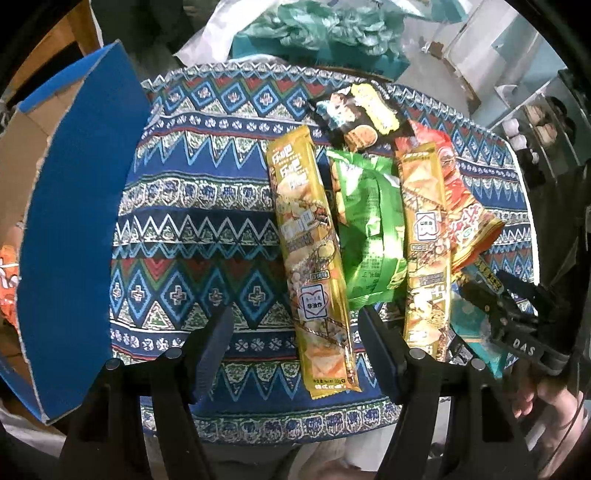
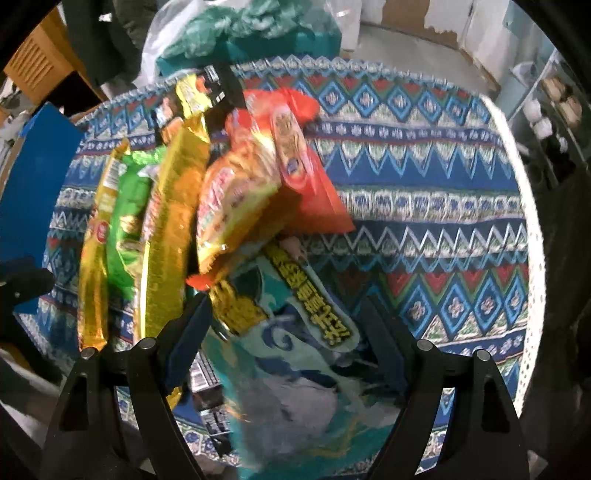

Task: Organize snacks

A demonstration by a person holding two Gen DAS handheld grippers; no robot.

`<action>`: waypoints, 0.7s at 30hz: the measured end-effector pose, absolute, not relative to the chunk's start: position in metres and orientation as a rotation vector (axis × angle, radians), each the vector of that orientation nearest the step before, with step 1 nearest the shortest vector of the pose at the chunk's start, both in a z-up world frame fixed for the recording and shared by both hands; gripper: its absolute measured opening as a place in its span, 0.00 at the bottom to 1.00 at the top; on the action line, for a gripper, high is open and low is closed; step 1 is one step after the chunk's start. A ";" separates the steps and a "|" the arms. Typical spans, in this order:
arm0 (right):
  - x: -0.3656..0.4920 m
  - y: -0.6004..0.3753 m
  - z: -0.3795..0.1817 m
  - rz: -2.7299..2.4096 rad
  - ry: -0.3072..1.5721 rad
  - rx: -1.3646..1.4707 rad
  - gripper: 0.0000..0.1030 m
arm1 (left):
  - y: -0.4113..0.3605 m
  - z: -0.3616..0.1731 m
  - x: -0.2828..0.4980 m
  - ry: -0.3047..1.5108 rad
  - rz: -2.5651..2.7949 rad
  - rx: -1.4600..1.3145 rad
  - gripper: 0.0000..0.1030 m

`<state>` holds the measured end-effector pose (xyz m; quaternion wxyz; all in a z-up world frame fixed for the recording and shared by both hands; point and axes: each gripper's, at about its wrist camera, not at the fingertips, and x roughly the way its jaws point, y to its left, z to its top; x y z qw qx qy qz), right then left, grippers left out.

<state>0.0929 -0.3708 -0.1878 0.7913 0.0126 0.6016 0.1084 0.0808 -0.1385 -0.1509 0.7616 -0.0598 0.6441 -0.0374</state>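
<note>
Snack packs lie on a patterned blue cloth (image 1: pixel 192 206). A long gold pack (image 1: pixel 314 258) lies between the fingers of my left gripper (image 1: pixel 295 325), which is open above its lower end. Beside it lie a green pack (image 1: pixel 365 221), a second gold pack (image 1: pixel 424 240), an orange-red pack (image 1: pixel 465 218) and a dark pack (image 1: pixel 362 114). My right gripper (image 2: pixel 284 325) is open, with a teal pack (image 2: pixel 295 350) between its fingers; the orange-red pack (image 2: pixel 243 192) lies just ahead. The right gripper also shows in the left wrist view (image 1: pixel 491 295).
An open blue cardboard box (image 1: pixel 74 229) stands at the left edge of the cloth. Green and white plastic bags (image 1: pixel 325 33) pile up behind the table. Shelves (image 1: pixel 535 122) stand at the right. The cloth's right half (image 2: pixel 424 203) carries no packs.
</note>
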 end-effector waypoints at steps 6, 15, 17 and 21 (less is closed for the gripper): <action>0.083 -0.367 -0.196 0.253 1.343 0.026 0.80 | -0.138 -0.161 0.087 1.425 -0.068 -0.142 0.69; 0.085 -0.335 -0.211 0.241 1.334 -0.092 0.82 | -0.138 -0.176 0.098 1.444 -0.048 -0.174 0.73; 0.086 -0.331 -0.214 0.241 1.325 -0.100 0.82 | -0.137 -0.180 0.101 1.451 -0.043 -0.185 0.73; 0.091 -0.320 -0.224 0.244 1.326 -0.069 0.71 | -0.135 -0.190 0.108 1.474 -0.034 -0.209 0.74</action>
